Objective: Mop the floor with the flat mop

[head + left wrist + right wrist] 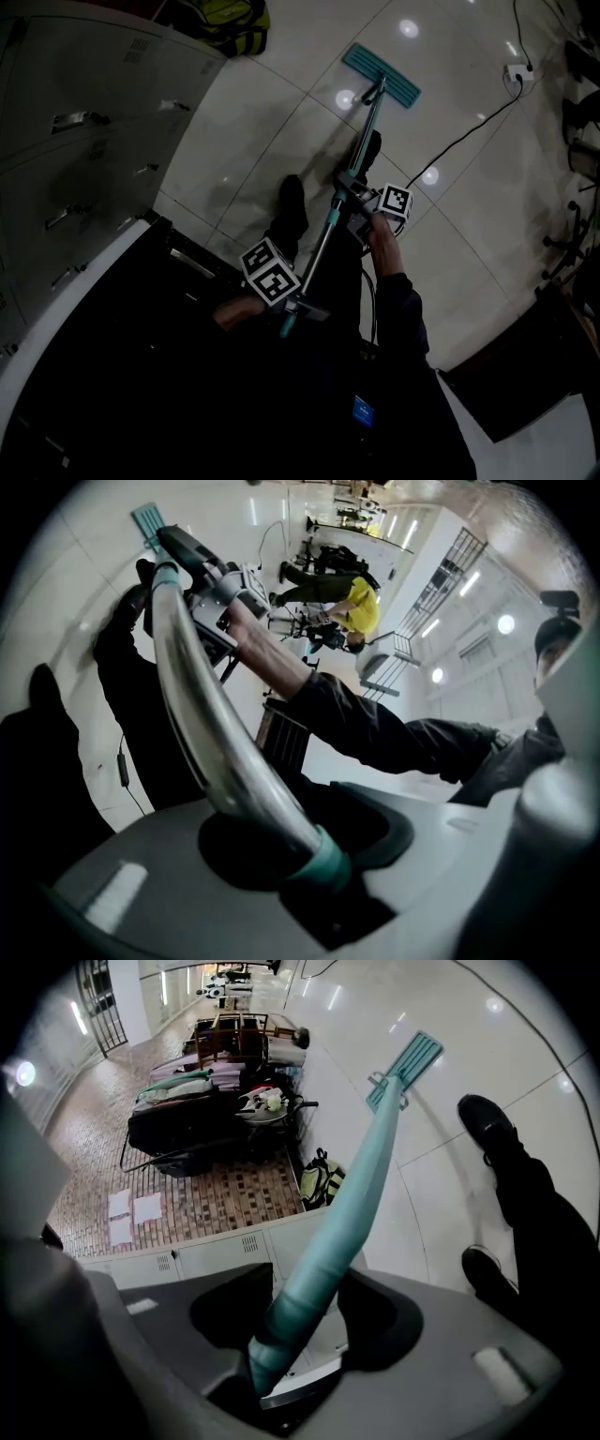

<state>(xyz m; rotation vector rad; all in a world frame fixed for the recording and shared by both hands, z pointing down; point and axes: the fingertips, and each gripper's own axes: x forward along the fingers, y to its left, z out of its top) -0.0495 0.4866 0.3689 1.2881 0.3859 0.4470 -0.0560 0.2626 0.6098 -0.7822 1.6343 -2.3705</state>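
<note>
The flat mop's teal head (380, 73) lies flat on the glossy white tiles ahead of me. Its handle (323, 239) slants back toward my body. My right gripper (354, 192) is shut on the teal part of the handle (342, 1213), with the mop head (408, 1065) far off along the pole. My left gripper (292, 305) is shut on the handle higher up, where the metal tube (211, 714) ends in a teal collar (325, 860). In the left gripper view the right gripper (220, 583) and the mop head (148, 519) show beyond.
Grey filing cabinets (84, 141) line the left, with a yellow-green bag (230, 19) at their far end. A power strip (518, 72) and its black cable (459, 141) cross the floor on the right. My shoes (292, 192) stand beside the handle. Chair bases (572, 239) are at far right.
</note>
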